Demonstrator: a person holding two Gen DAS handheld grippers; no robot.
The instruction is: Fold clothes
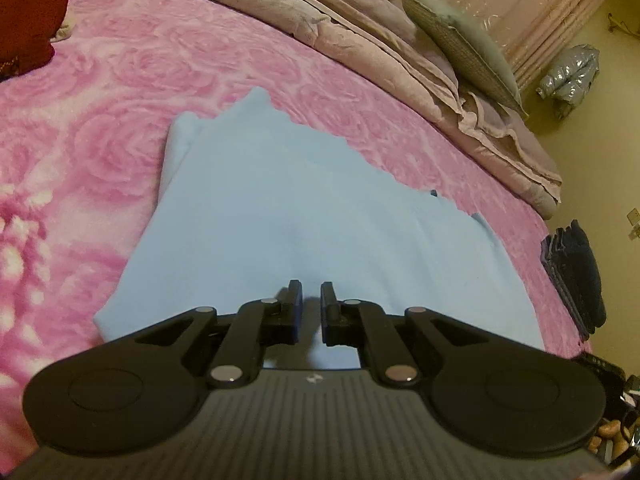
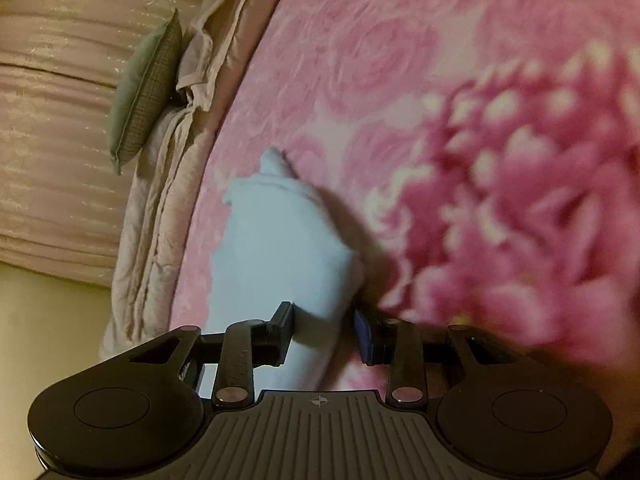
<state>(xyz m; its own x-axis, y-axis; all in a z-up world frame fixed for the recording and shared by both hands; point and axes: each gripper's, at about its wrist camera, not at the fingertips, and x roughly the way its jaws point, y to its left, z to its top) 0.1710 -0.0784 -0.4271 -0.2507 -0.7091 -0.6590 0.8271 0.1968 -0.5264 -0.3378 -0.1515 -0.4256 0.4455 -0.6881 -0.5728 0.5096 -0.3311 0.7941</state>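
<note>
My left gripper (image 1: 311,294) has a small gap, holding nothing, over the flat blue cloth (image 1: 288,216). Only my right gripper (image 2: 325,320) view shows cloth bunched between wide fingers.

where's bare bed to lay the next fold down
Bare pink blanket lies between the blue garment and the dark red cloth. The far edge is crowded by the bunched quilt and grey cushion.

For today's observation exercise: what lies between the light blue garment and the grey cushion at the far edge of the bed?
In the left wrist view, bare pink rose-patterned blanket, then a folded mauve quilt lie between the light blue garment and grey cushion.
</note>
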